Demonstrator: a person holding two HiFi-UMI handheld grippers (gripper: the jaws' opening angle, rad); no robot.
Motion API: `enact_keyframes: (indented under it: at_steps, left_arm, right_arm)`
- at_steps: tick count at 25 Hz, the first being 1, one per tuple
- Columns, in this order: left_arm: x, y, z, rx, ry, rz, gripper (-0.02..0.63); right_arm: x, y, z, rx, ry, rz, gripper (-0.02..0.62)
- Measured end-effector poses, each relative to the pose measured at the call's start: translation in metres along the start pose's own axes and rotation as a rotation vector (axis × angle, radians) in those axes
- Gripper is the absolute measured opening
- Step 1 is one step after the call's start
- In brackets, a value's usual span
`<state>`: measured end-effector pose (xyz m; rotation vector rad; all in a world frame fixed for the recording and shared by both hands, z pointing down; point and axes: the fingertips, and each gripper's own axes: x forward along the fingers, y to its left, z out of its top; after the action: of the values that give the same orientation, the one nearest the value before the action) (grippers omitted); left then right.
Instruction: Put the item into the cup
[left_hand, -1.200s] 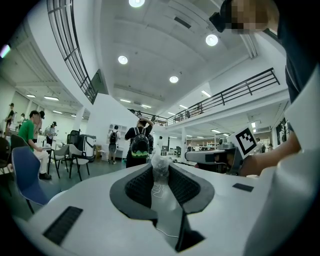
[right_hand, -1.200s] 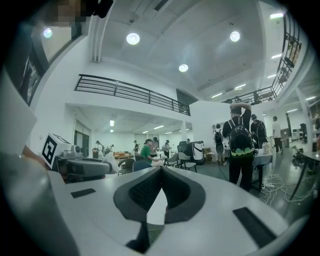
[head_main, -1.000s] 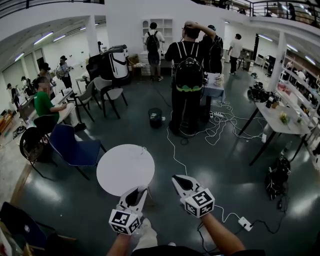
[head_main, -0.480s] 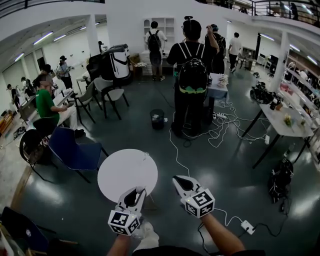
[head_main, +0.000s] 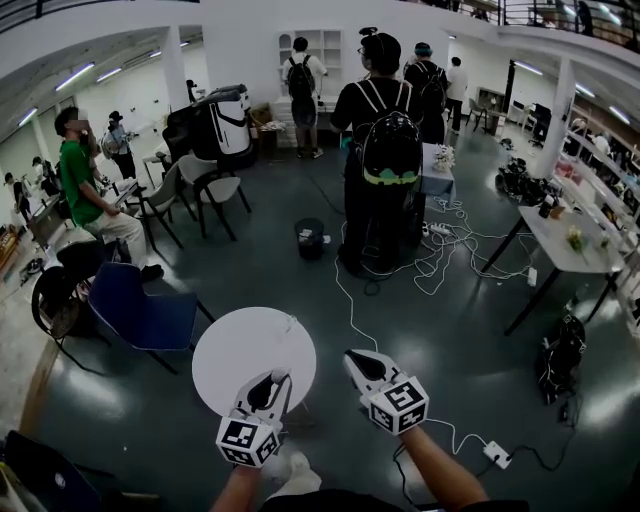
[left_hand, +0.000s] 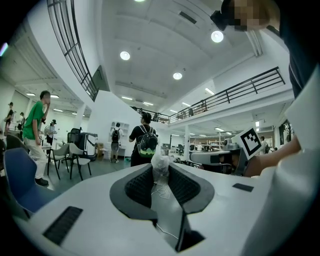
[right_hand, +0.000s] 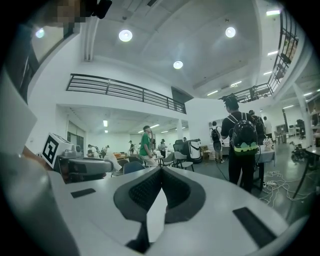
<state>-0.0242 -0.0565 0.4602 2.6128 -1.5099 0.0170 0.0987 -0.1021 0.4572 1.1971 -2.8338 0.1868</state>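
A small white crumpled item with a thin thread hanging from it sits pinched between the dark pads of my left gripper. In the head view the left gripper reaches over the near edge of a round white table, and the item shows as a pale speck at its tip. My right gripper hovers over the floor just right of the table. Its jaws meet at the tips with nothing between them. No cup shows in any view.
A blue chair stands left of the table. A person with a black backpack stands ahead, with a black bin nearby. White cables and a power strip lie on the floor to the right, beside a long table.
The round table has drawn nearer, so the left gripper's tip now lies over its near edge. The person in green at the left has stood up. Both grippers keep their grip state.
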Motion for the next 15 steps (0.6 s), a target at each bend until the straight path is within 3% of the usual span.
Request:
enact_keyframes:
  at_steps: [5, 15]
  left_arm:
    - [0.023, 0.028, 0.003, 0.028, 0.012, -0.018, 0.100]
    - [0.048, 0.109, 0.013, 0.007, 0.018, -0.038, 0.100]
  right_arm:
    - [0.032, -0.012, 0.004, 0.007, 0.004, -0.018, 0.017]
    - [0.114, -0.014, 0.014, 0.003, 0.027, -0.042, 0.017]
